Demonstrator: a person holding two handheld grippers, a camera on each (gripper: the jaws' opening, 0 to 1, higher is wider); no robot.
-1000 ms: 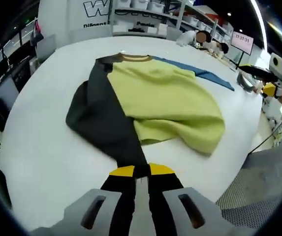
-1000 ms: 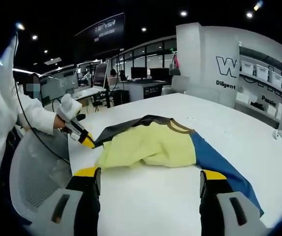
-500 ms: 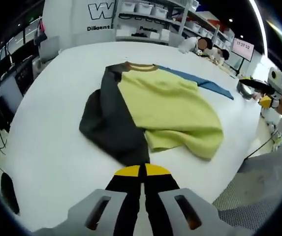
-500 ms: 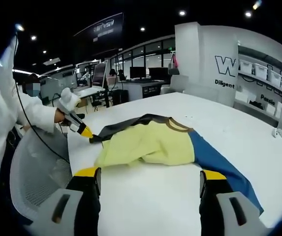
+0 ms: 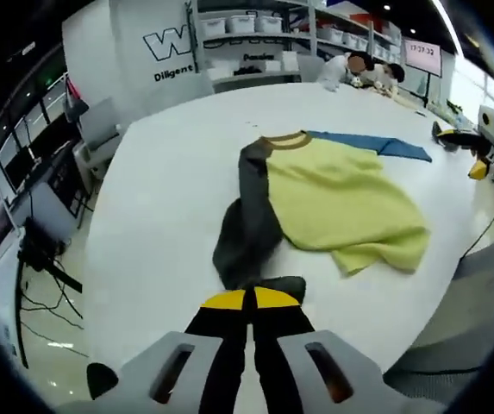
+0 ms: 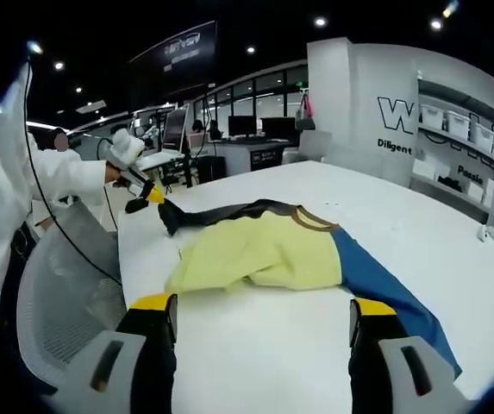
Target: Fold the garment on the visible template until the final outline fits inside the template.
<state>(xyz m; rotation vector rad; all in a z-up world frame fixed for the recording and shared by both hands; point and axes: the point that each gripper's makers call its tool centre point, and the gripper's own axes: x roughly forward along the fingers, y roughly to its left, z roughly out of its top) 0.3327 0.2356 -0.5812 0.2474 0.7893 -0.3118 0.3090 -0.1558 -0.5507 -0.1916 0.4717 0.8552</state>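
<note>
- On the wall at the upper left of the left gripper view, a large "W" with "Diligent" under it (image 5: 176,59); the same wording sits at the right of the right gripper view.
- Left gripper (image 5: 248,299), bottom centre of its view: yellow-tipped jaws pressed together on the dark sleeve end of the garment (image 5: 333,194).
- Right gripper (image 6: 262,308): jaws wide apart, holding nothing; the garment lies on the white table (image 6: 255,362) just above them, mid-frame.
</note>
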